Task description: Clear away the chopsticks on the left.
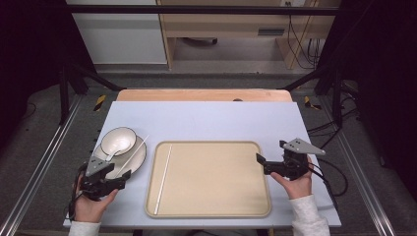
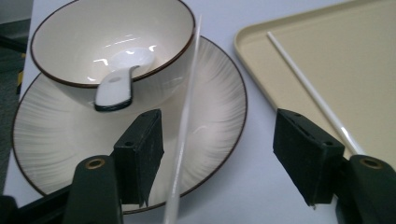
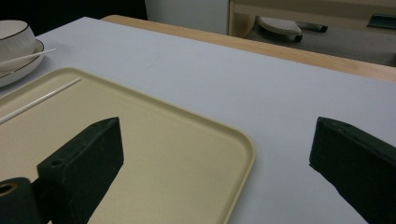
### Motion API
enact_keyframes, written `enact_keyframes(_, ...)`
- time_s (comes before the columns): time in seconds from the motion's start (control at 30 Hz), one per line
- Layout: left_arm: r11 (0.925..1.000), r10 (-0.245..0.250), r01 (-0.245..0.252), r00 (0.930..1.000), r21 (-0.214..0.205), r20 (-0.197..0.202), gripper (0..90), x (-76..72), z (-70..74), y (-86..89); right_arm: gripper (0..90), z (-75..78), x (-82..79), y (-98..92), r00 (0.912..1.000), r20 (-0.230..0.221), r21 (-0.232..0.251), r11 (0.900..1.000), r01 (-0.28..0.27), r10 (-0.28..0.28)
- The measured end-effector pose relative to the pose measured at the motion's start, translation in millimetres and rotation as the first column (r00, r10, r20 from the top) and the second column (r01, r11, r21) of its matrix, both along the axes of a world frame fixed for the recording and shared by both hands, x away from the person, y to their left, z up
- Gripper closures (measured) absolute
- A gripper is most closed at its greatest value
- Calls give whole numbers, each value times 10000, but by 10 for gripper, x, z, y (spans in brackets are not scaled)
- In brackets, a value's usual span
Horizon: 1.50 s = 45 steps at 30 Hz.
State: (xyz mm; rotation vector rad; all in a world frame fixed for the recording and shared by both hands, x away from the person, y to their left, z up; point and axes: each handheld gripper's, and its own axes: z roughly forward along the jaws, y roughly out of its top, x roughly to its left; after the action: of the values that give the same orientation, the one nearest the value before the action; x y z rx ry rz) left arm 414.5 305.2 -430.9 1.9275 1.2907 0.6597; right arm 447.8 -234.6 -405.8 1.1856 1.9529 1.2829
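Note:
A cream bowl [image 1: 118, 140] [image 2: 112, 42] with a dark rim stands on a matching plate [image 1: 134, 164] [image 2: 219, 102] at the table's left, and a white spoon [image 2: 122, 79] lies in it. One white chopstick [image 1: 135, 153] [image 2: 187, 126] rests across the plate beside the bowl. A second chopstick [image 1: 163, 178] [image 2: 308, 88] lies along the left side of the beige tray [image 1: 255, 147] [image 2: 355, 42]. My left gripper [image 1: 121, 180] [image 2: 219, 154] is open just short of the plate, its jaws either side of the first chopstick. My right gripper [image 1: 262, 165] [image 3: 217, 140] hangs open over the tray's right edge [image 3: 245, 149], holding nothing.
The table [image 1: 206, 120] has a pale grey-blue top with a wooden strip along its far edge. Black frame bars stand at both sides. The bowl [image 3: 14, 35] and plate sit far left in the right gripper view. Beyond the table is a floor with cabinets.

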Motion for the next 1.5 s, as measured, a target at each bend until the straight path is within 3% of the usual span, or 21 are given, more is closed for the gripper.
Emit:
enact_keyframes(0.33,9969,133,-74,9971,787,-749,460,252,-127,-5,33,8,-3,-9,10000,39,36,10000,36,-37)
enact_keyframes(0.43,9960,191,-107,9954,886,-944,543,302,-146,3,33,7,-2,-8,10000,13,22,10000,41,-41)
enact_keyframes(0.6,9956,149,-42,9934,938,-1141,646,353,-180,6,33,-2,4,-3,10000,10,-45,10000,21,-21)
enact_keyframes(1.23,9947,-50,203,9886,1006,-1504,828,386,-227,2,33,-7,9,1,10000,-31,-85,10000,12,-12)
enact_keyframes(1.5,9941,-148,314,9875,1035,-1571,843,376,-219,-19,34,-12,13,2,10000,-25,-101,9999,23,-23)
